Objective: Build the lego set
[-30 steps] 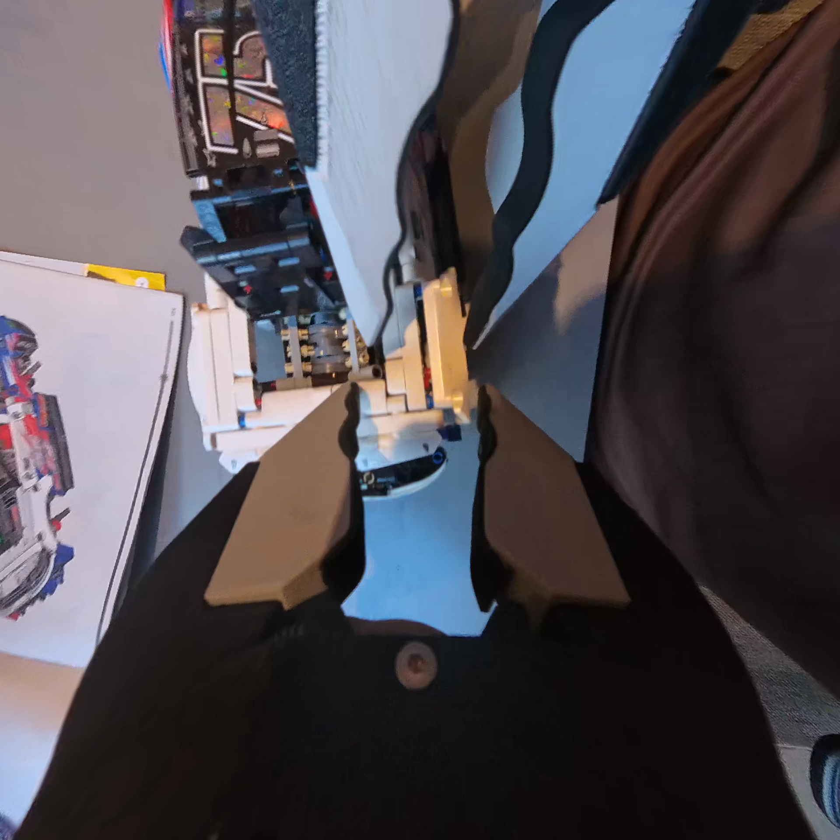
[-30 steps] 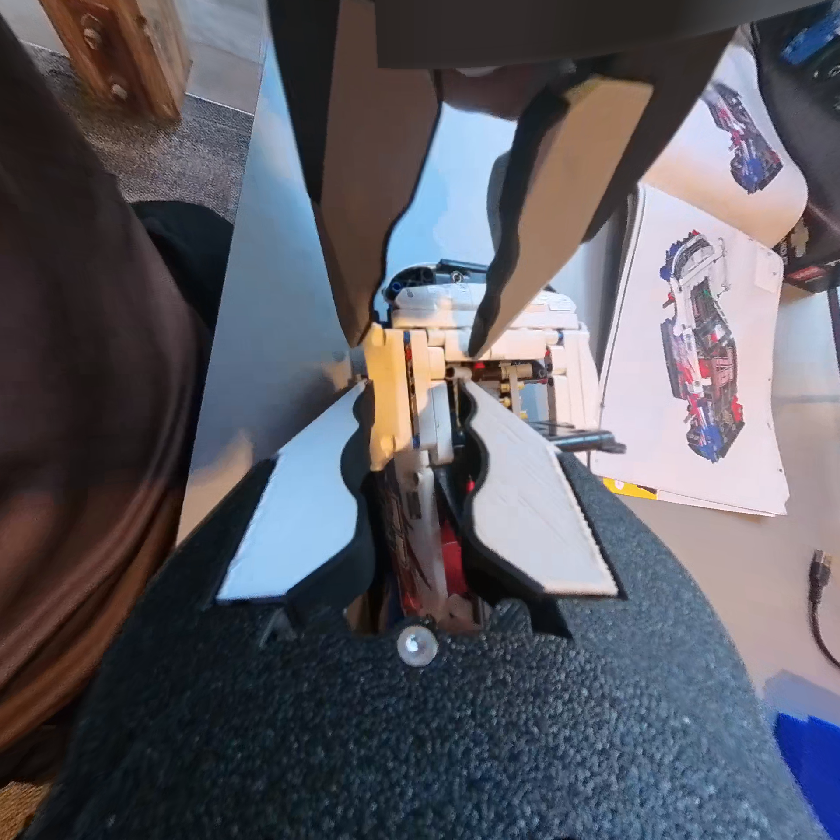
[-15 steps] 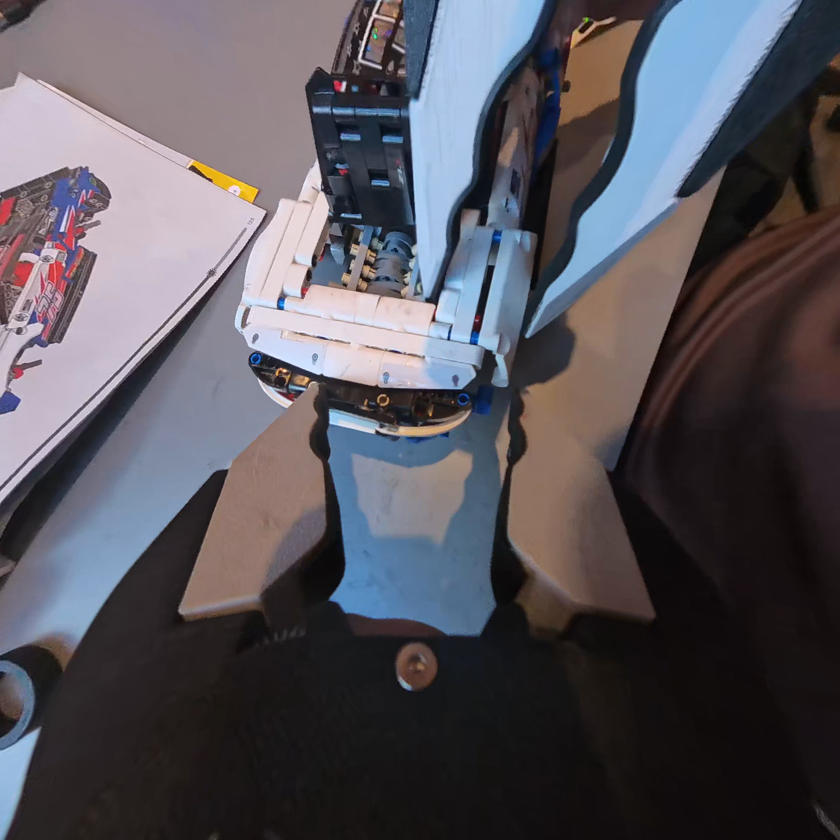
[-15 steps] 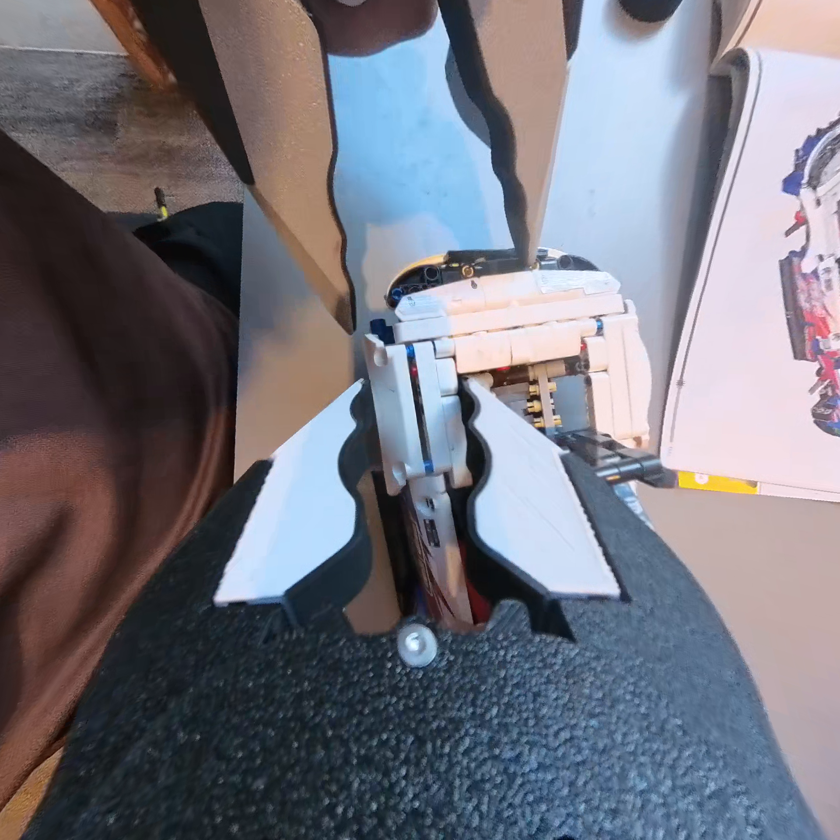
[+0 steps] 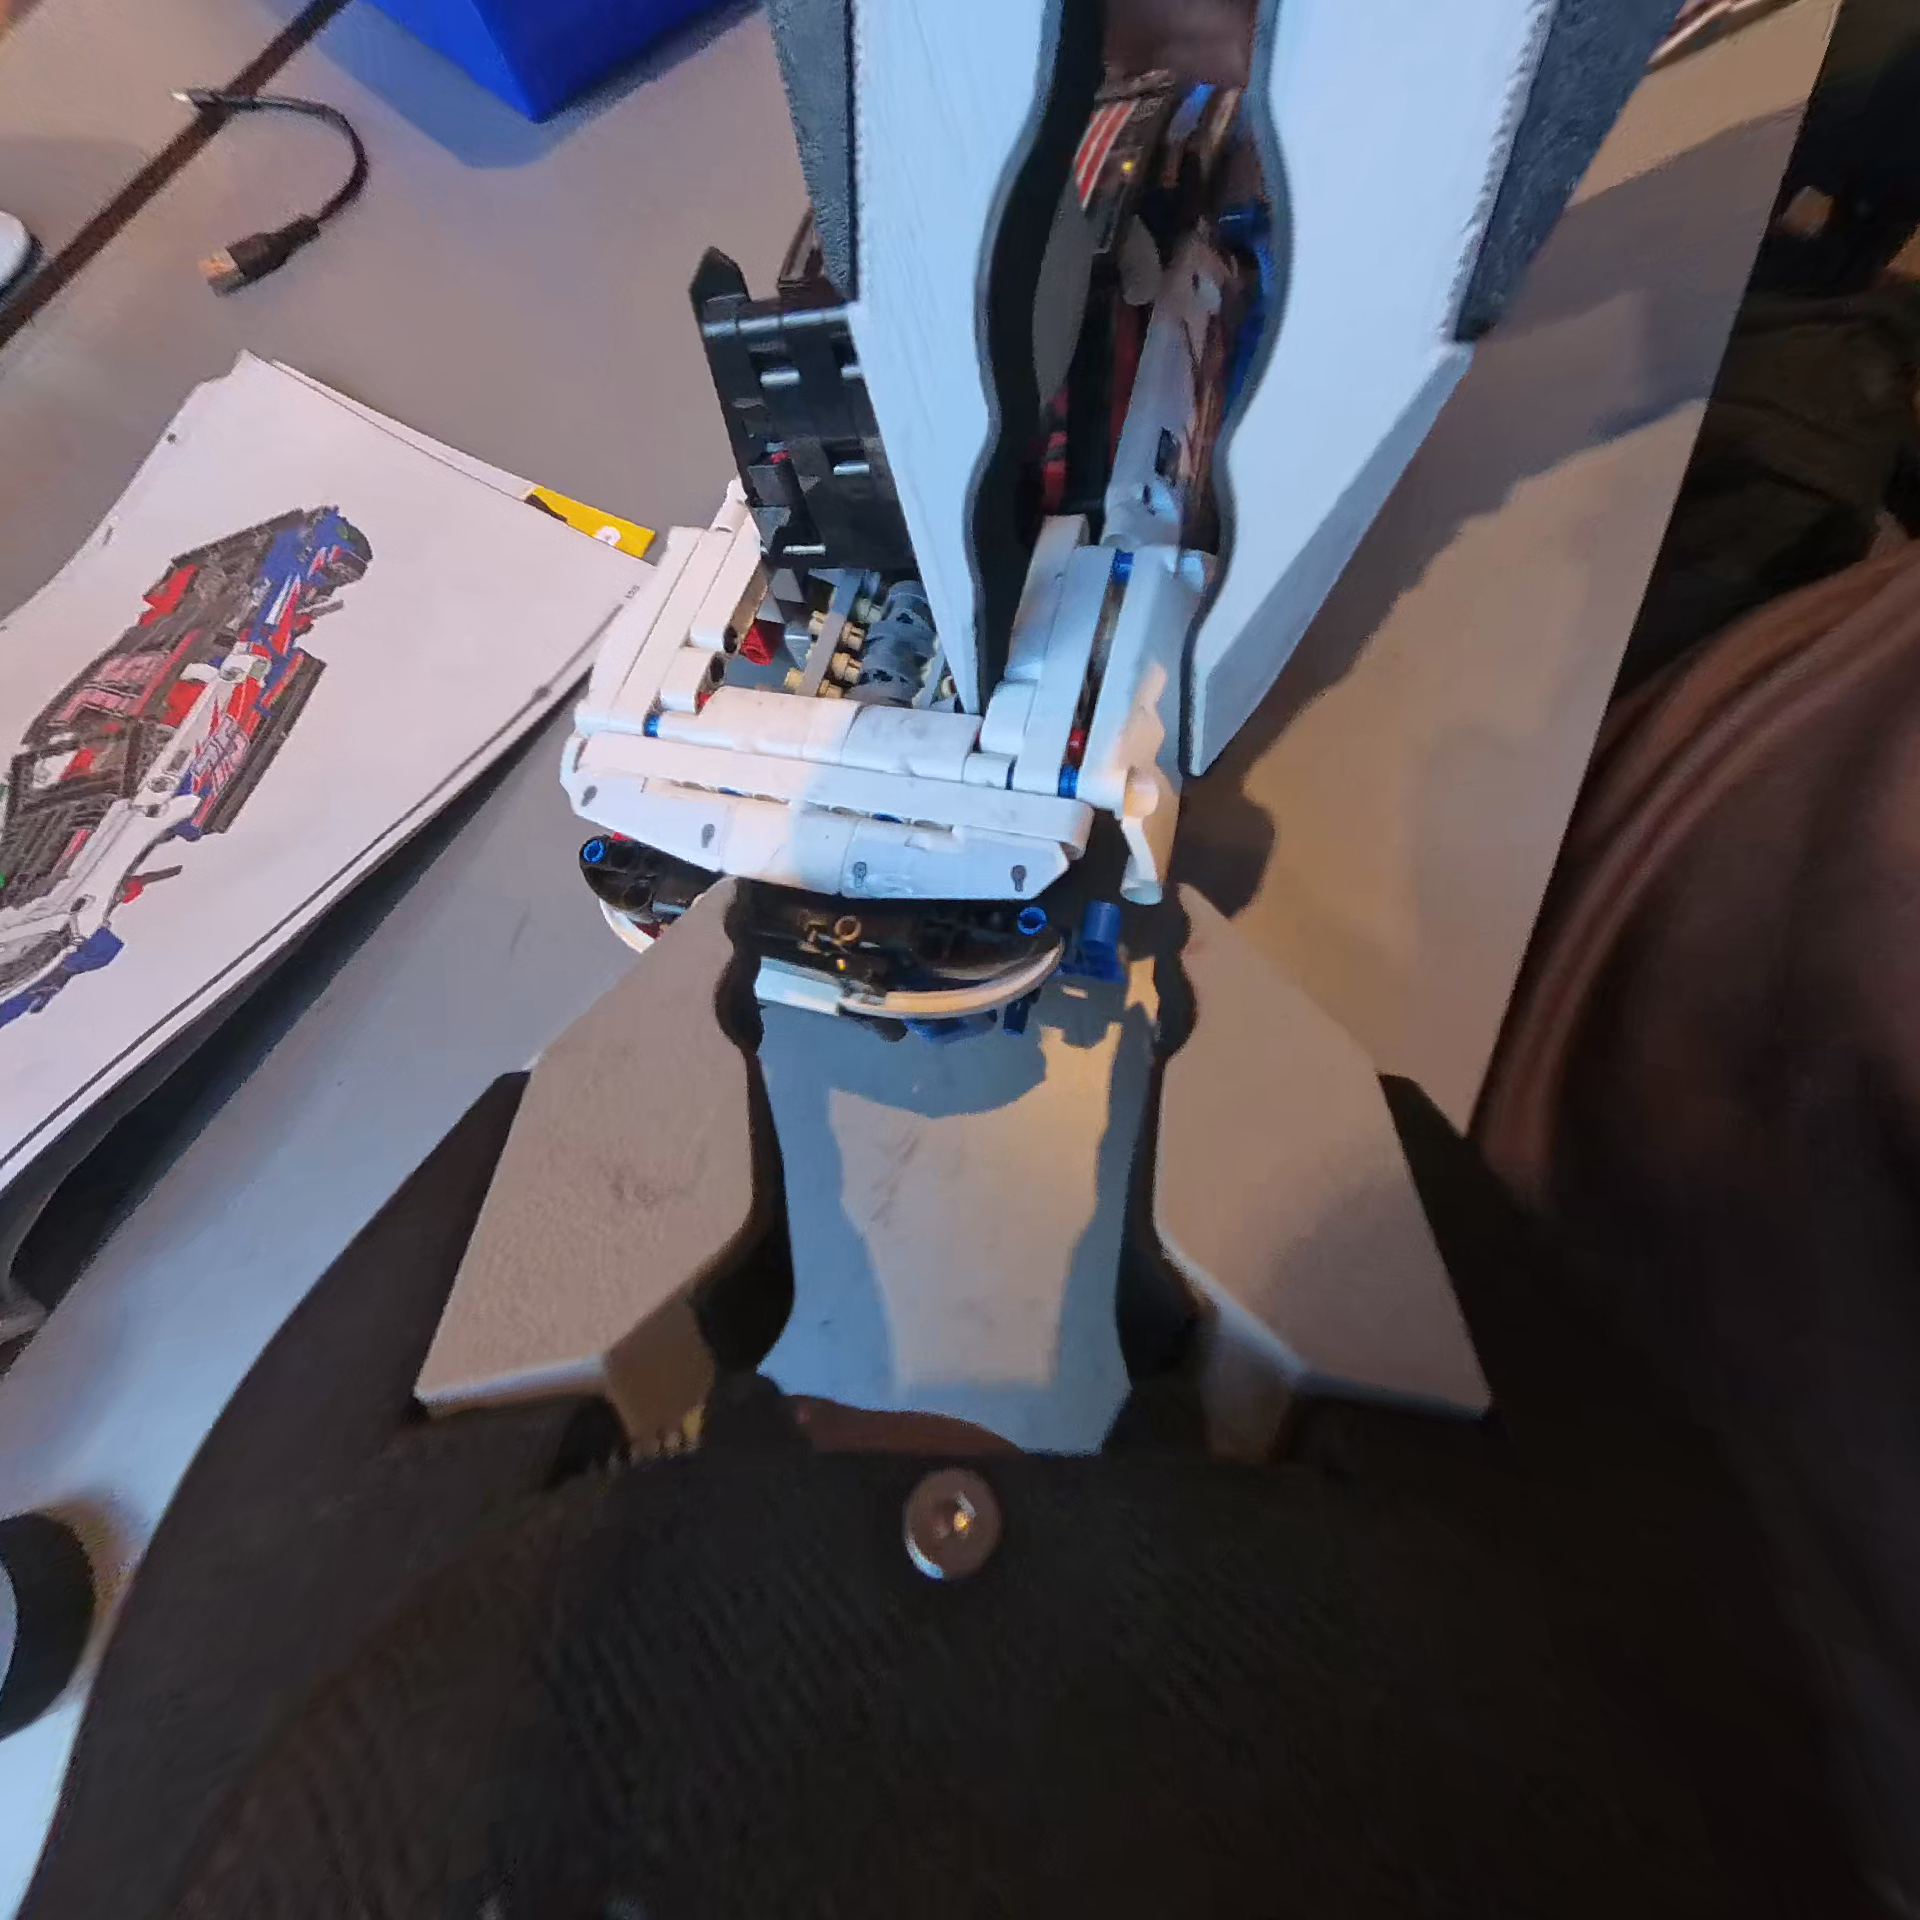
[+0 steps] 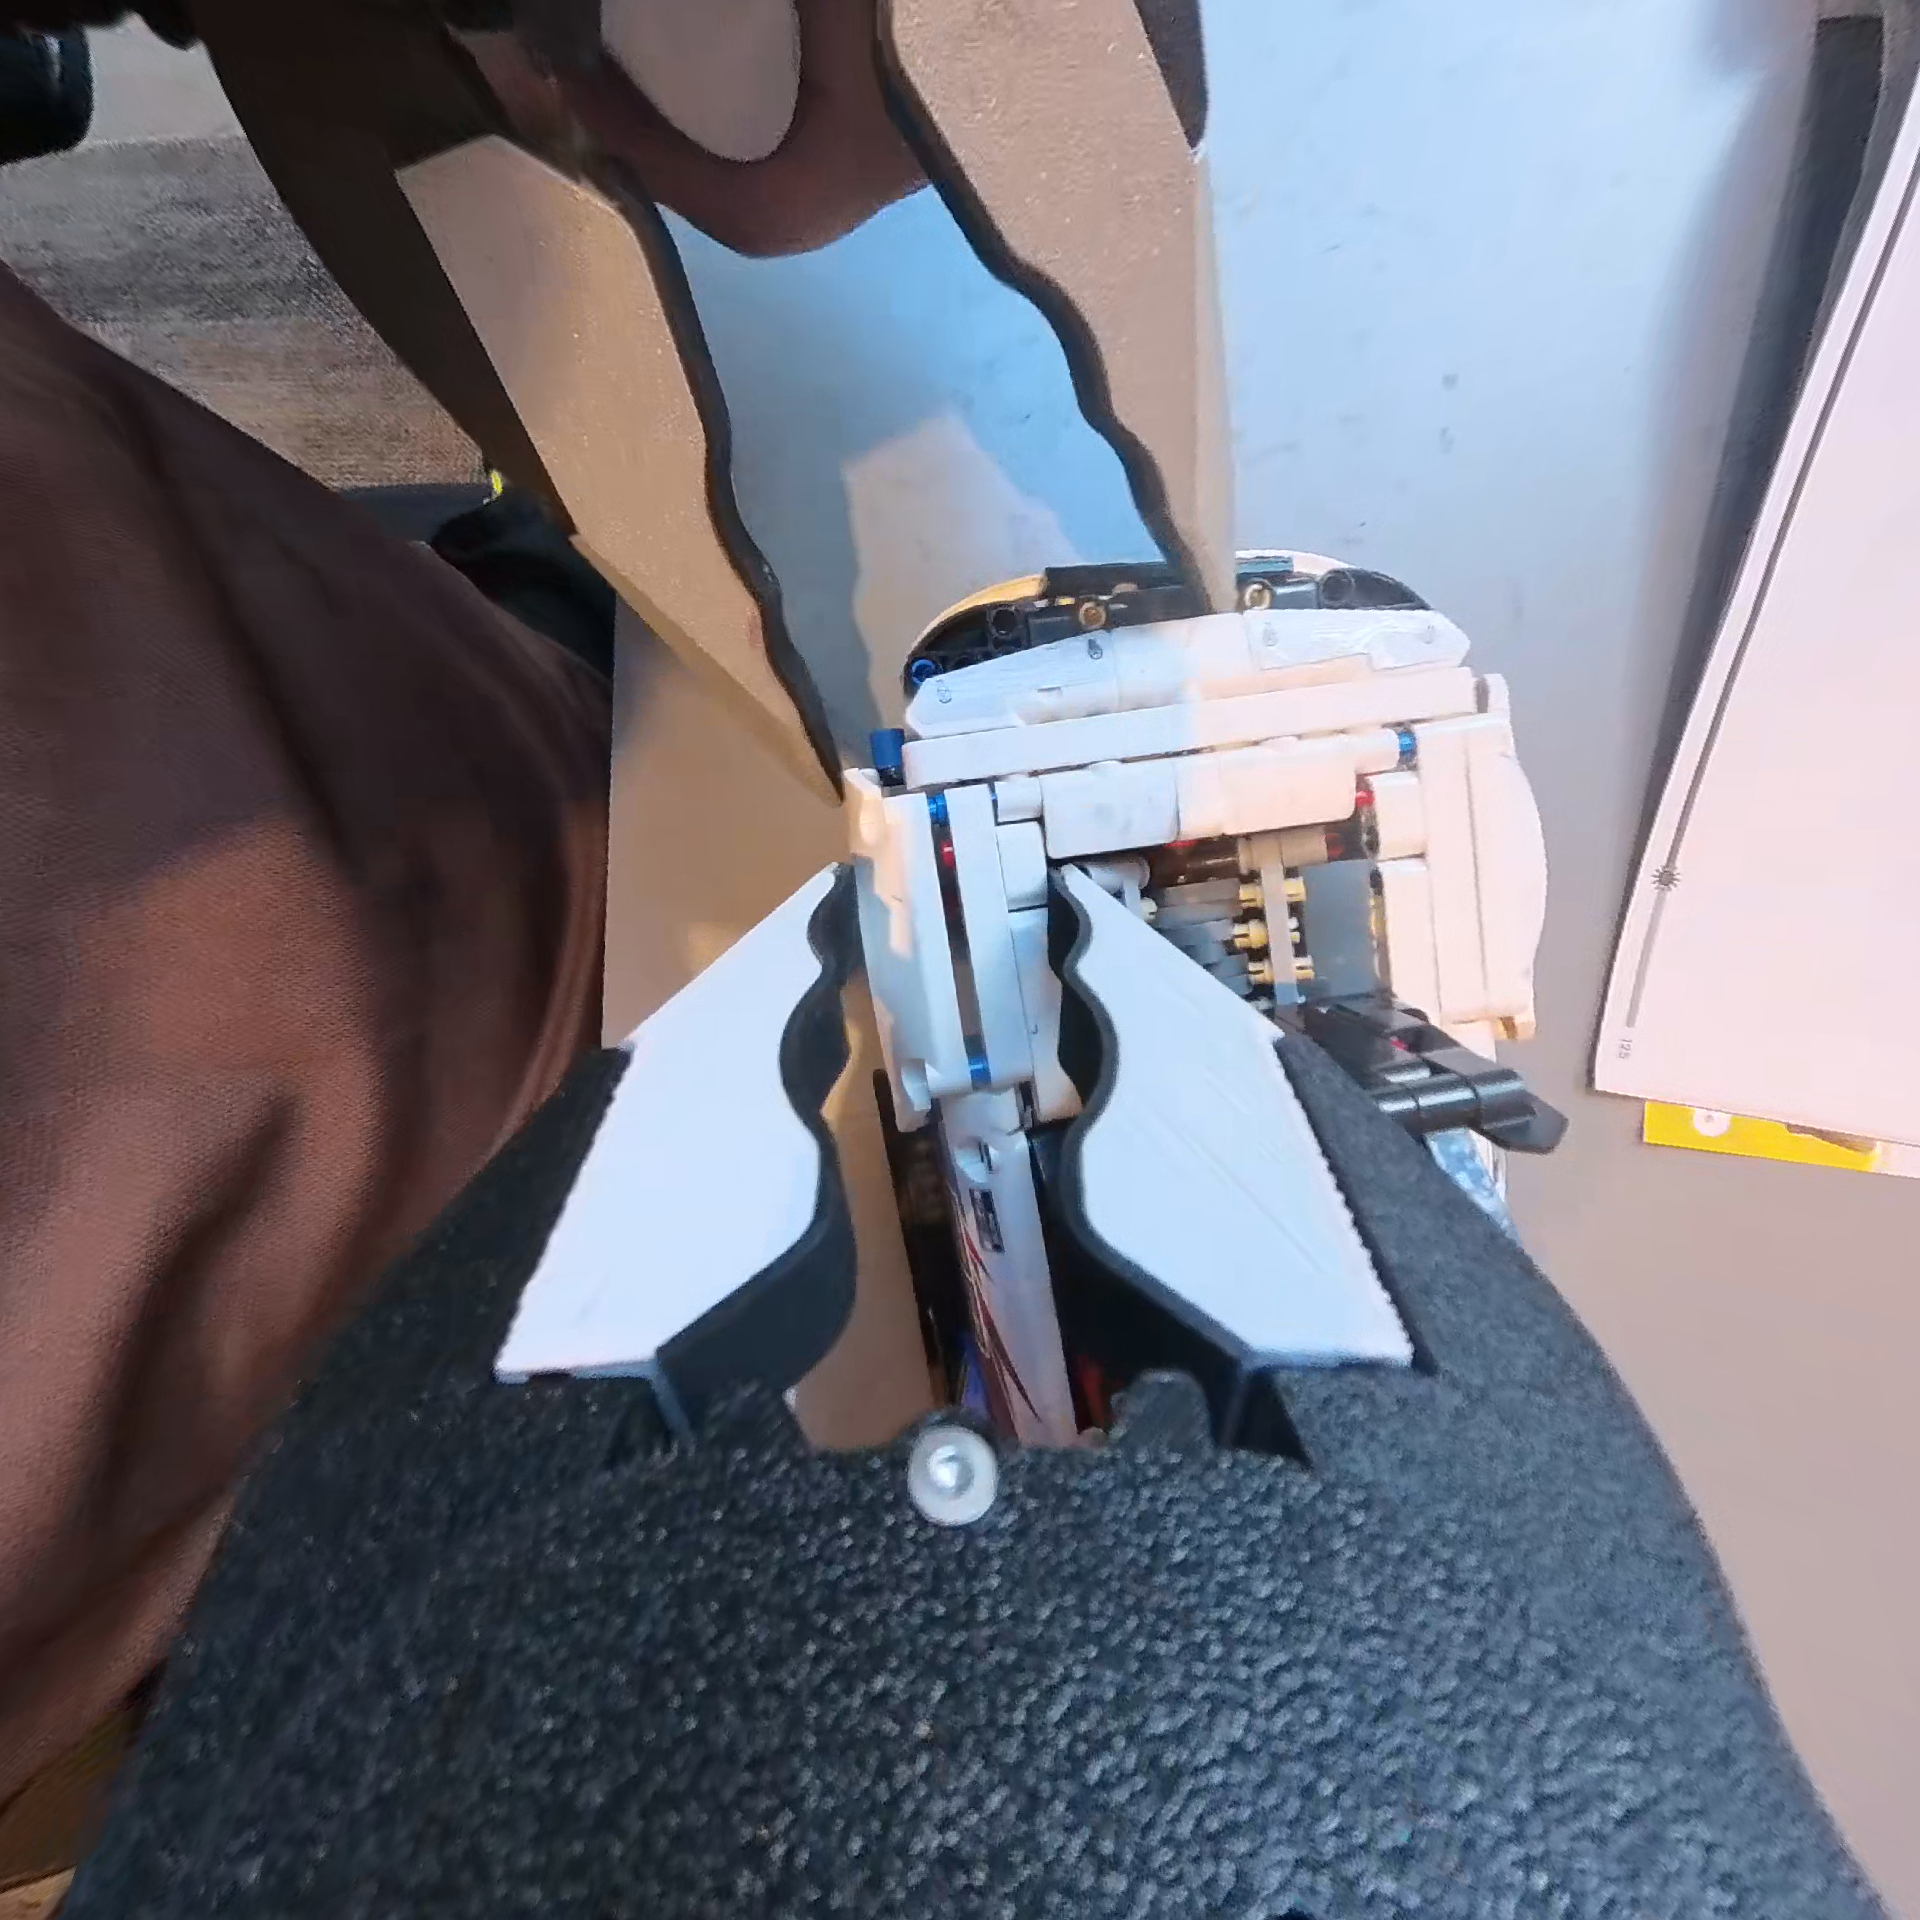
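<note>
Right gripper (image 6: 951,883) is what I have clamped on the white side wall of the lego car (image 5: 831,790), which sits on the grey table (image 5: 468,312) near its edge. Left gripper (image 5: 951,925) I hold spread wide at the car's dark curved end, one fingertip (image 5: 707,914) against it. Beside the car lies the instruction booklet (image 5: 312,675).
</note>
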Available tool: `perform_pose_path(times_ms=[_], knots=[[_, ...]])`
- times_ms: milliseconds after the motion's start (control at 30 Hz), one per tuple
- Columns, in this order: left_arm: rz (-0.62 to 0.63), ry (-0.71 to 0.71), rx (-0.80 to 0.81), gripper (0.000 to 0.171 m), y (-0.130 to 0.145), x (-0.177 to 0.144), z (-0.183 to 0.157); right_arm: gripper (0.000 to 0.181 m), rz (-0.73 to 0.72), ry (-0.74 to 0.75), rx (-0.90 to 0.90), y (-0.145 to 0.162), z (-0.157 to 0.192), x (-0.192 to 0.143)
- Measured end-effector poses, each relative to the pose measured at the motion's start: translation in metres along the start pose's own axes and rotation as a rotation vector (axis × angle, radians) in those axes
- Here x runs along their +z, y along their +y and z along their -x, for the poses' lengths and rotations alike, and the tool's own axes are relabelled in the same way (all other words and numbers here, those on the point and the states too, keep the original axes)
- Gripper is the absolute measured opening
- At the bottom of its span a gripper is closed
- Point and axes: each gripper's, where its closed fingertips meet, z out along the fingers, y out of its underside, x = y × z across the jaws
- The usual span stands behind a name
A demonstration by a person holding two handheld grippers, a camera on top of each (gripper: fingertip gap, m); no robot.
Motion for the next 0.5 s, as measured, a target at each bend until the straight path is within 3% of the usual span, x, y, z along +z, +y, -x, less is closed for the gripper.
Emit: perform_pose_path(times_ms=[300,500], knots=[[-0.062,-0.031,-0.012,0.064,-0.002,-0.002,-0.002,0.024,-0.032,-0.015,0.022,-0.001,0.000,0.002],[-0.059,-0.031,-0.005,0.071,-0.003,-0.004,-0.001,0.042,-0.020,0.027,0.008,-0.002,0.002,-0.011]])
